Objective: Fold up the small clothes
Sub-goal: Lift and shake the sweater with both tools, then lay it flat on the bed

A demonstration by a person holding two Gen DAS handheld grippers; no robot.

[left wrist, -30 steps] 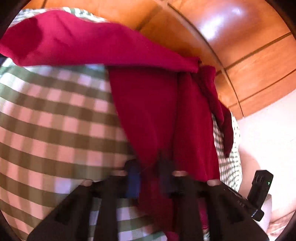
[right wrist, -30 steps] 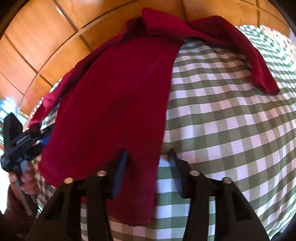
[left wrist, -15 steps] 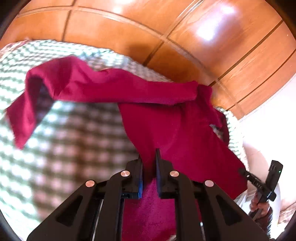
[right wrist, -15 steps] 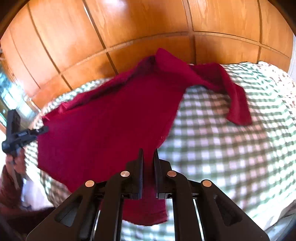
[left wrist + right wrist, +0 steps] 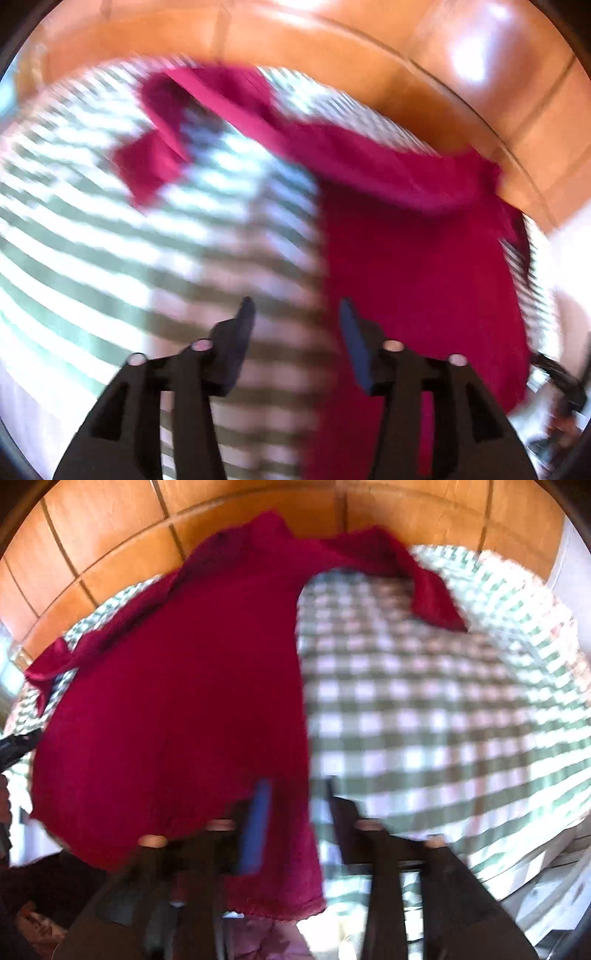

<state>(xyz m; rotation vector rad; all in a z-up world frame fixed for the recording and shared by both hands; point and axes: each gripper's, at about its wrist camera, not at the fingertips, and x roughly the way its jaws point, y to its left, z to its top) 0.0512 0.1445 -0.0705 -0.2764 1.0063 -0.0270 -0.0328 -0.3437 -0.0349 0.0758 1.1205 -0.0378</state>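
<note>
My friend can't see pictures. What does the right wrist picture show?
A dark red garment lies spread on a green-and-white checked cloth, one sleeve stretched right. The right gripper hangs open above its edge, holding nothing. Wooden panels stand behind; the picture is blurry.

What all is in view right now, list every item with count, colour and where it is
garment: one, dark red, spread flat on the checked cloth, one sleeve stretched toward the far side
checked cloth: one, green and white, covering the surface under the garment
wood panelling: orange-brown, behind the surface
left gripper: one, black, open, jaws just opened, over the garment's edge, nothing gripped
right gripper: one, black, open, jaws just opened, astride the garment's edge, pads not pressing
</note>
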